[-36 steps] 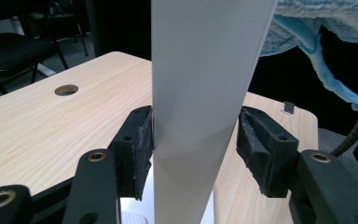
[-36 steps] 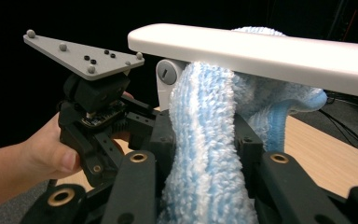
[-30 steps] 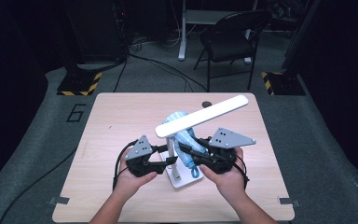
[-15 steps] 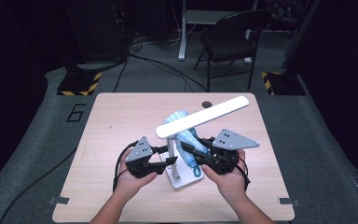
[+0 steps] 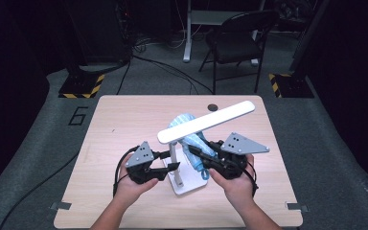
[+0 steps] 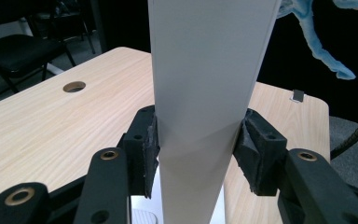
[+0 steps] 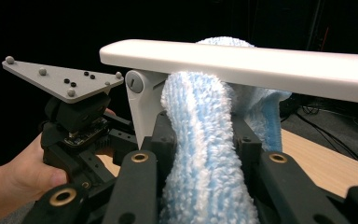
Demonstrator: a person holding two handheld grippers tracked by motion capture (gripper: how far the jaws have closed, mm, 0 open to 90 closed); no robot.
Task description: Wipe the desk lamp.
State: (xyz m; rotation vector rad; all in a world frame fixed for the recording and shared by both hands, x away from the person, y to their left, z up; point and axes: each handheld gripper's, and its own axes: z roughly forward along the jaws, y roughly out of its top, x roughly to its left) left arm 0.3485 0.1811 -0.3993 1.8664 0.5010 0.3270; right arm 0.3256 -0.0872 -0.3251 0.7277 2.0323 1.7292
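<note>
My left hand-held gripper [image 6: 198, 154] clamps the desk lamp's post [image 6: 205, 93] to steady it on the bench [image 5: 124, 120]; my right hand-held gripper [image 7: 204, 154] squeezes the blue cloth [image 7: 205, 140] against the lamp head [image 7: 261, 63], wiping.

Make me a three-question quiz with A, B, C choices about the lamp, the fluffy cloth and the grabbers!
1. Where does the lamp stand?
A. on the wooden table
B. on the chair
C. on the floor

2. What colour is the fluffy cloth?
A. red
B. light blue
C. black

3. What is the left gripper doing?
A. hanging open in the air
B. clamping the lamp's white post
C. holding the cloth

Answers:
1 A, its flat white base sits on the tabletop in the high view.
2 B, the right gripper view shows pale blue fluff pinched in the right gripper.
3 B, both pads press the post's sides in the left gripper view.
</note>
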